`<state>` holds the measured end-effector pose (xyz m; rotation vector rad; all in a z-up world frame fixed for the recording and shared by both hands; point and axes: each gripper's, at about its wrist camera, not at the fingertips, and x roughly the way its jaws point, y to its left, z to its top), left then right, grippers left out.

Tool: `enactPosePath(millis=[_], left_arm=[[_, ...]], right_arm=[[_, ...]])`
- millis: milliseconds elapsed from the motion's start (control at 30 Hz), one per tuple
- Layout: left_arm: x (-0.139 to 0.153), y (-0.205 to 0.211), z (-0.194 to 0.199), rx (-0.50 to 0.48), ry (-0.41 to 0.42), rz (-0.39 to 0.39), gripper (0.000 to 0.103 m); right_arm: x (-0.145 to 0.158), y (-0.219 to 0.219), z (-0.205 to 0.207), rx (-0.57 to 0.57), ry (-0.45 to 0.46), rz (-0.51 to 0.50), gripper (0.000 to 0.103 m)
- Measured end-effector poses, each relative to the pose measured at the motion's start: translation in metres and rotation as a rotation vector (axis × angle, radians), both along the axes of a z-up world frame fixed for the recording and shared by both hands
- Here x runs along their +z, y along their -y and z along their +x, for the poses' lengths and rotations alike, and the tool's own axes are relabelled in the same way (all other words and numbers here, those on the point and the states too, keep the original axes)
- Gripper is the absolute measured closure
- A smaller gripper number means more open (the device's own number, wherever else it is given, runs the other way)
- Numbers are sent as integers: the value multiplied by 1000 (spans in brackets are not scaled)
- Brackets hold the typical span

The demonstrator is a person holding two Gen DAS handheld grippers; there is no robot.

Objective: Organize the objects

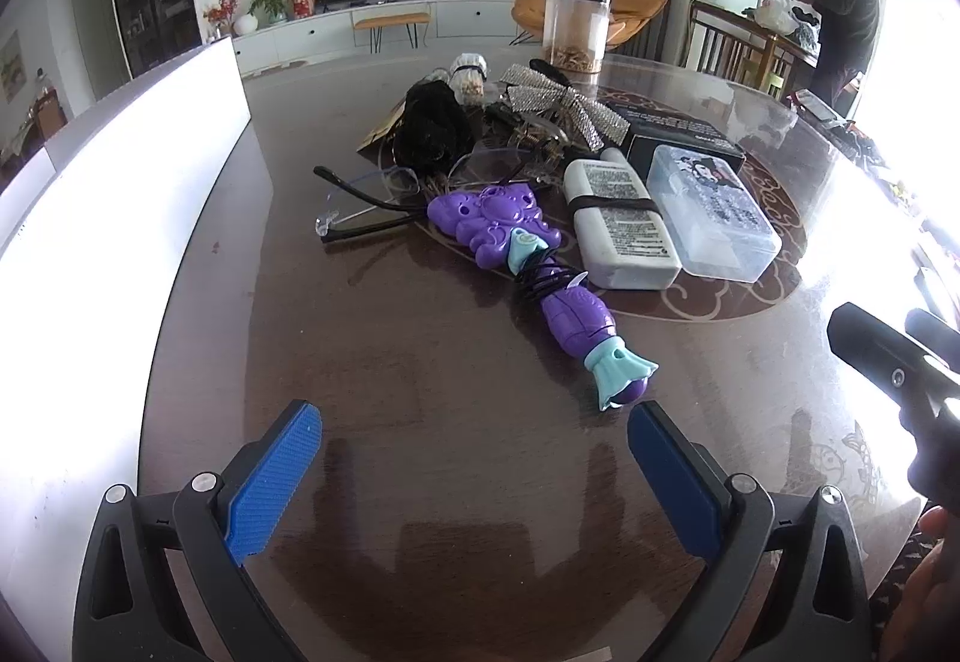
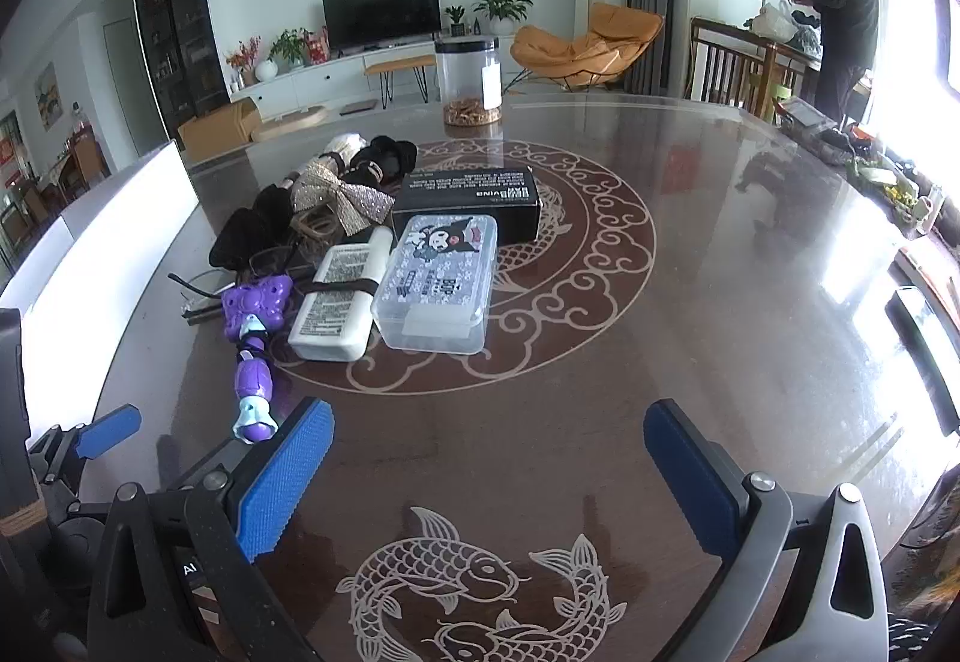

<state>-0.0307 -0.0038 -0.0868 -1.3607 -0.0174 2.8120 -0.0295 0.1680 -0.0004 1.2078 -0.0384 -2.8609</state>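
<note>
Objects for sorting lay clustered on the dark table (image 2: 690, 338). I held my left gripper (image 1: 474, 458) with jaws spread wide and empty, its right pad just beside the purple toy wand's (image 1: 528, 266) base. My right gripper (image 2: 489, 458) was likewise spread and empty. Beyond the wand lay a white bottle (image 1: 618, 224), a clear plastic case (image 2: 438, 290), a black box (image 2: 474, 200) and a sequined bow (image 1: 552, 107).
</note>
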Motion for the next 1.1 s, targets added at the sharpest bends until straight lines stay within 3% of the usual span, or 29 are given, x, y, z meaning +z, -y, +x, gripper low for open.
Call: enactPosePath(millis=[667,1100], left_arm=[[-7,8,-5,25,36,44,0],[-9,1,-9,19,59,-12,0]], right_arm=[[-12,3,-7,10,62,19,0],[-23,4,-15,7,123,30,0]])
